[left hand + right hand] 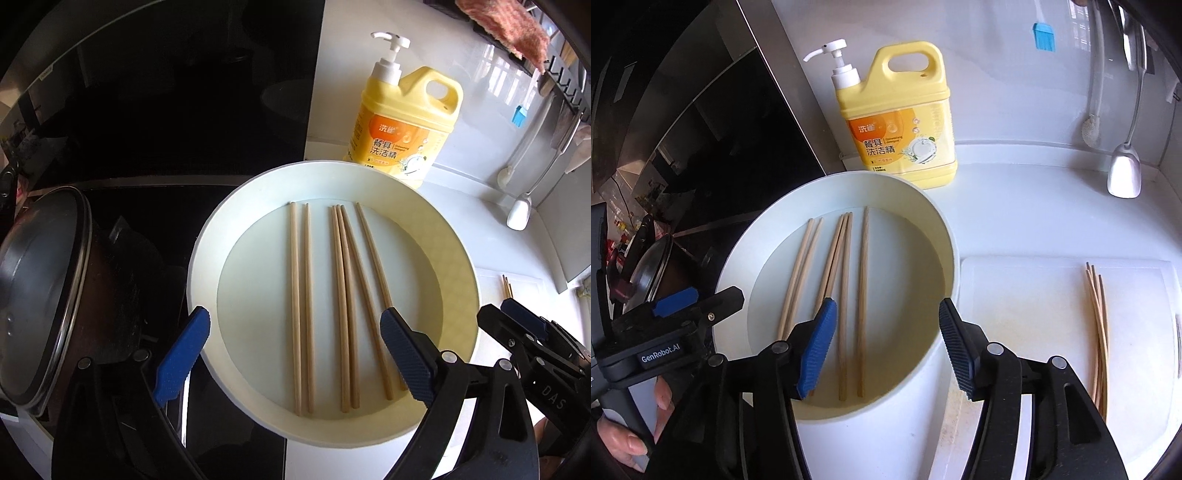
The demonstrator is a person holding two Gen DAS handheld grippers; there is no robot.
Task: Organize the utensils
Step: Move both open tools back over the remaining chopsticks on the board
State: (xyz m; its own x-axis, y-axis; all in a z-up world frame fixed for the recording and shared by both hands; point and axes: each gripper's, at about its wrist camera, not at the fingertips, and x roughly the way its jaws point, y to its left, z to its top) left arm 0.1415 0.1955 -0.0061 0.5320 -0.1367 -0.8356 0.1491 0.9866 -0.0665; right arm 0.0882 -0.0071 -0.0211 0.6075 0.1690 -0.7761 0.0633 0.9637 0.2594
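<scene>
Wooden chopsticks (341,302), six, flat inside white basin (458,258) on tabletop (1015,184). Left tongs (295,354) and right tongs (888,347) spread wide above, gripping nothing (more chopsticks (1099,332) on cutting board (1027,306), right).

The round white basin (945,236) is open from above; only its raised wall bars entry from the side. At its 12 o'clock the yellow detergent jug (901,122) stands close. At 9 o'clock a lidded pot (44,295) crowds it. At 3 o'clock the cutting board (1027,306) lies low, chopsticks (1099,332) along its far side.
</scene>
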